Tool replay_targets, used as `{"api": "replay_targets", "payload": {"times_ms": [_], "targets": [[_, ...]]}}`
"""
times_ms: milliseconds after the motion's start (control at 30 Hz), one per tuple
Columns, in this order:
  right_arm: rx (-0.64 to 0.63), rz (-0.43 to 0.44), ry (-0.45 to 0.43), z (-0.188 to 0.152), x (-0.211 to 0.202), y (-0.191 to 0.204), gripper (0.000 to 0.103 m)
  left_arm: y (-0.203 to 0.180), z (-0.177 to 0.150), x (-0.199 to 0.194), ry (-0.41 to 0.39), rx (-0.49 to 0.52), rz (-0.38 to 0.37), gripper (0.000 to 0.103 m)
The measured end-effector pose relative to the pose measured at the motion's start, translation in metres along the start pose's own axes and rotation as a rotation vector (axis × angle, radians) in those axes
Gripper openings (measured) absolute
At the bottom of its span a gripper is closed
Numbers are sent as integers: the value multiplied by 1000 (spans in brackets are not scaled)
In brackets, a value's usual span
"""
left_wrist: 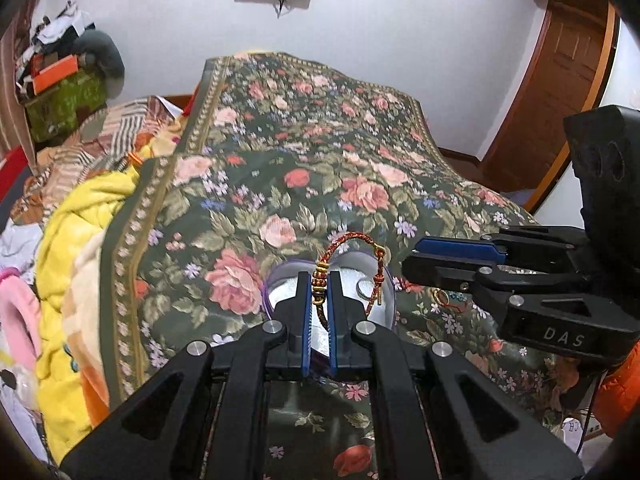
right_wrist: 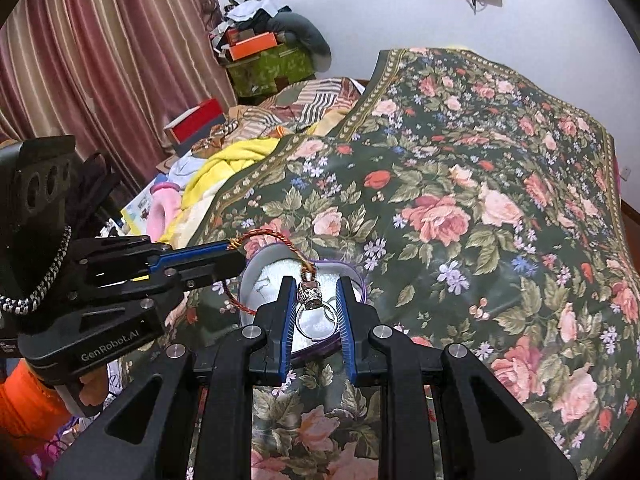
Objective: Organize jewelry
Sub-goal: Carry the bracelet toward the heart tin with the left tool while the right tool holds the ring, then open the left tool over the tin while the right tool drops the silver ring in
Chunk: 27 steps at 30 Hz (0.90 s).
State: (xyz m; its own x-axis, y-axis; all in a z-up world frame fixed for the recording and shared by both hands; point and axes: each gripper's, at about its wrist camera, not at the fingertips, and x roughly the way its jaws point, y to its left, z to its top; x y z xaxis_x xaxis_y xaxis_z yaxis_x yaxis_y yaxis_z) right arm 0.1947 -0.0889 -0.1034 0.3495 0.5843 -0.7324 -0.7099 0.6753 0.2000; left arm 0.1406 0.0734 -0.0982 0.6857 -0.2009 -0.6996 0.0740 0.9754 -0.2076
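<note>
My left gripper (left_wrist: pixel 320 280) is shut on a red and gold braided bracelet (left_wrist: pixel 352 242), holding it over a purple heart-shaped tin (left_wrist: pixel 382 300) on the floral bedspread. In the right wrist view the left gripper (right_wrist: pixel 236 256) reaches in from the left with the bracelet (right_wrist: pixel 272 236) looping over the tin (right_wrist: pixel 256 276). My right gripper (right_wrist: pixel 314 284) is shut on a silver ring with an ornate top (right_wrist: pixel 314 304), just above the tin's silver inside. The right gripper (left_wrist: pixel 412 260) shows at the right of the left wrist view.
The floral bedspread (right_wrist: pixel 460 200) covers the bed. A yellow blanket (left_wrist: pixel 76 240) and heaped bedding lie to the left. Boxes and clutter (right_wrist: pixel 260 56) stand by the curtain. A wooden door (left_wrist: pixel 560 92) is at the far right.
</note>
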Motion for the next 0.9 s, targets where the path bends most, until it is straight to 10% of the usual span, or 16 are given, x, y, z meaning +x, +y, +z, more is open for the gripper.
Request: {"api": "replay_targets", "payload": {"times_ms": [900], "targets": [[-47,-3,79,-10,32,7,18,5,-2,26,38,40,71,5]]}}
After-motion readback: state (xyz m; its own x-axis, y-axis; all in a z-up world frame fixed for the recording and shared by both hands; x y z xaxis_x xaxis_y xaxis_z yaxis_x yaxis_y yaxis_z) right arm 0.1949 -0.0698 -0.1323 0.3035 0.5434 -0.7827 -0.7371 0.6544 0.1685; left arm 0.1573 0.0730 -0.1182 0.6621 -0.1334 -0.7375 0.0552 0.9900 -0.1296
